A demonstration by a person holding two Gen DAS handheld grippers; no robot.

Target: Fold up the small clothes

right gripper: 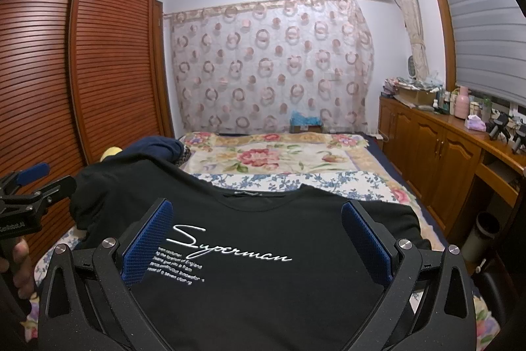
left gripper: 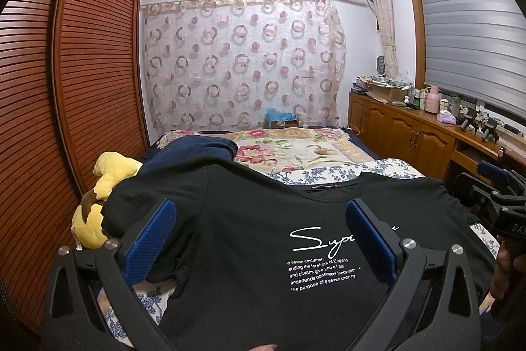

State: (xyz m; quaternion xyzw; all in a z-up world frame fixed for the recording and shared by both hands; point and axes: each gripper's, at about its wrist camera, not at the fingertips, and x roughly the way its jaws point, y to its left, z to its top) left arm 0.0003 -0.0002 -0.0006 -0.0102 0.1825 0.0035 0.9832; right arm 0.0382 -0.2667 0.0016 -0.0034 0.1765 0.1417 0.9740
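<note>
Both ribbed-padded tools, left (left gripper: 259, 239) and right (right gripper: 256, 239), gape over seemingly flat black T-shirt (right gripper: 263, 295).

Both grippers are held low and level, side by side, pointing the same way. The left gripper (left gripper: 259, 239) has its jaws spread wide, blue pads facing each other across a broad gap, nothing between them. The right gripper (right gripper: 256, 239) is spread just as wide, also gripping nothing. Each shows at the edge of the other's view, close alongside. The left hand (right gripper: 18, 265) wraps its handle; the right hand (left gripper: 503, 268) does likewise, fingers curled.
</note>
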